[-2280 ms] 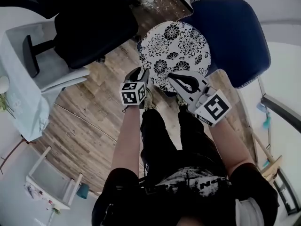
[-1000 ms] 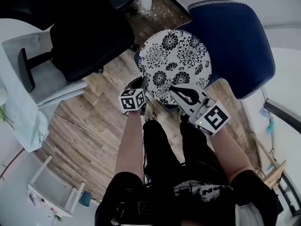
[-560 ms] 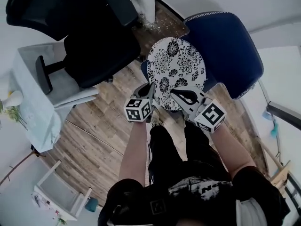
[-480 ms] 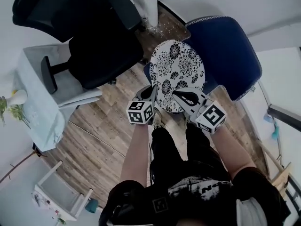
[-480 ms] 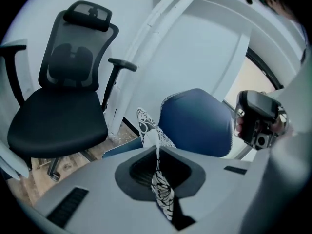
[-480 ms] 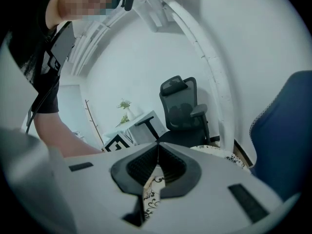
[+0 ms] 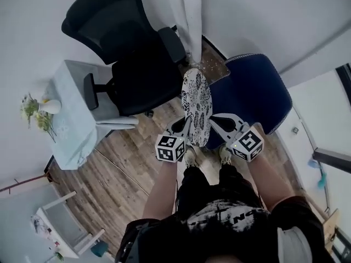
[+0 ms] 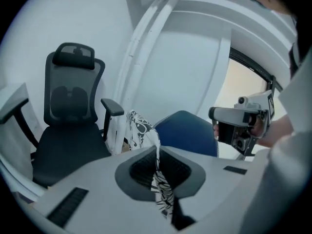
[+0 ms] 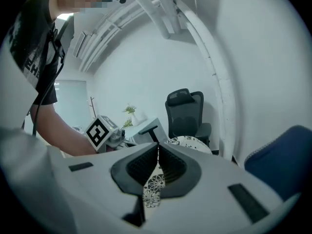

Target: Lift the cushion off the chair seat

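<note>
The cushion (image 7: 196, 109), earlier flat and face-up on the blue chair (image 7: 253, 95), now stands almost on edge, running from 6 to 12 o'clock in the head view, seemingly clear of the seat. The left gripper (image 7: 183, 126) and right gripper (image 7: 217, 120) have risen with it.

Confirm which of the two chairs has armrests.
The black mesh office chair, left of the black-and-white floral cushion in the head view. The blue upholstered chair shows none.

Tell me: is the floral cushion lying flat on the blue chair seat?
No, the cushion hangs on edge, pinched by the left hand-held gripper and the right hand-held gripper.
</note>
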